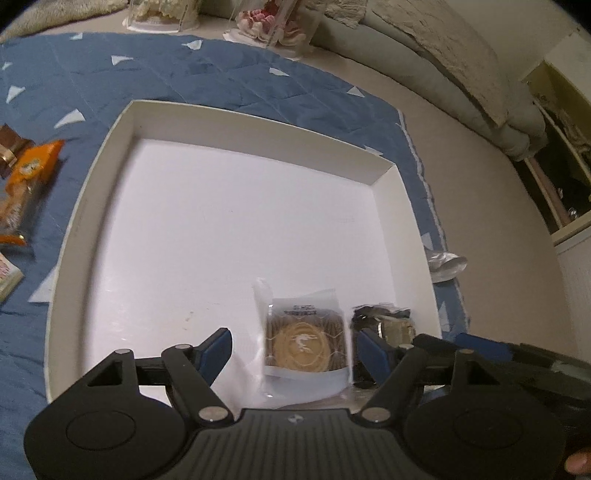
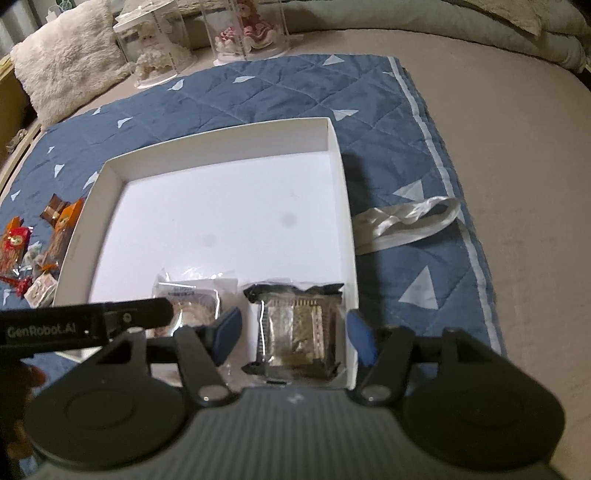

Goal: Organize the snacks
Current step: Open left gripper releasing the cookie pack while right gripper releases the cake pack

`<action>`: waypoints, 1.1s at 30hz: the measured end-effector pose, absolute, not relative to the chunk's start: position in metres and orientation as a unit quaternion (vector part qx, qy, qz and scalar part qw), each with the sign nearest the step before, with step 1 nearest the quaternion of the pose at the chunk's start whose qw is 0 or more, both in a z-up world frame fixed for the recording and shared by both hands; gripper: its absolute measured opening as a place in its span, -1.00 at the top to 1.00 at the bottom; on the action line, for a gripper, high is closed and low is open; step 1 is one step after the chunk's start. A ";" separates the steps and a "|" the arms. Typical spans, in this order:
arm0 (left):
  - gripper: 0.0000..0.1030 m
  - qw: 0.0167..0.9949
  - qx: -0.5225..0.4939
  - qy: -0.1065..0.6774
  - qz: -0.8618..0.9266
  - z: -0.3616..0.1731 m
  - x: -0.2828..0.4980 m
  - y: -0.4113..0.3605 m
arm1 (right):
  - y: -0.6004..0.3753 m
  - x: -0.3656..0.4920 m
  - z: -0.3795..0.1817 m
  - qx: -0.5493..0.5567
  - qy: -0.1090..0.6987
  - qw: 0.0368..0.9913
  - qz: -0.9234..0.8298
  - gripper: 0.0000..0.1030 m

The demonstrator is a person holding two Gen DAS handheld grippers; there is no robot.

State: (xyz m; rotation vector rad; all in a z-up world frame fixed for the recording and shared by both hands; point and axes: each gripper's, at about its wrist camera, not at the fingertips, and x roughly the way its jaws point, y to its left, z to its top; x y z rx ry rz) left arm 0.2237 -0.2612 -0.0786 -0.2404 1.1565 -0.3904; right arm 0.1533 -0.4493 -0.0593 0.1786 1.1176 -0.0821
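A white shallow box (image 1: 92, 206) (image 2: 338, 173) lies on a blue quilted mat. Two snacks lie in its near right corner: a round pastry in a clear wrapper (image 1: 306, 341) (image 2: 192, 299) and a dark-wrapped snack (image 1: 388, 325) (image 2: 295, 328). My left gripper (image 1: 295, 350) is open, its fingers either side of the clear-wrapped pastry, not touching it. My right gripper (image 2: 291, 332) is open around the dark-wrapped snack, its right finger outside the box wall. Loose snacks in orange, red and brown wrappers (image 1: 26, 177) (image 2: 33, 243) lie on the mat left of the box.
A white ribbon (image 2: 406, 221) (image 1: 445, 264) lies on the mat right of the box. Two clear display cases with figurines (image 2: 251, 33) (image 1: 273, 22) stand at the far edge. A fluffy cushion (image 2: 62, 59) is far left. The left gripper's body (image 2: 85, 325) crosses the right view.
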 end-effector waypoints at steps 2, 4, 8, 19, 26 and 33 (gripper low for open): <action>-0.47 0.814 -0.107 0.541 -0.181 -0.076 0.222 -0.259 | -0.449 0.151 -0.058 0.085 0.529 0.843 -0.041 -0.34; -0.48 0.815 -0.101 0.541 -0.180 -0.074 0.220 -0.256 | -0.450 0.148 -0.056 0.084 0.528 0.844 -0.043 -0.35; -0.52 0.817 -0.079 0.543 -0.180 -0.071 0.214 -0.251 | -0.451 0.141 -0.051 0.083 0.523 0.847 -0.048 -0.47; -1.00 0.815 -0.061 0.551 -0.172 -0.063 0.198 -0.232 | -0.444 0.117 -0.041 0.075 0.516 0.851 -0.058 -0.82; -1.00 0.810 -0.046 0.559 -0.170 -0.065 0.190 -0.223 | -0.435 0.105 -0.035 0.058 0.512 0.855 -0.066 -0.99; -1.00 0.812 -0.036 0.557 -0.171 -0.059 0.187 -0.209 | -0.424 0.098 -0.033 0.058 0.513 0.854 -0.070 -0.99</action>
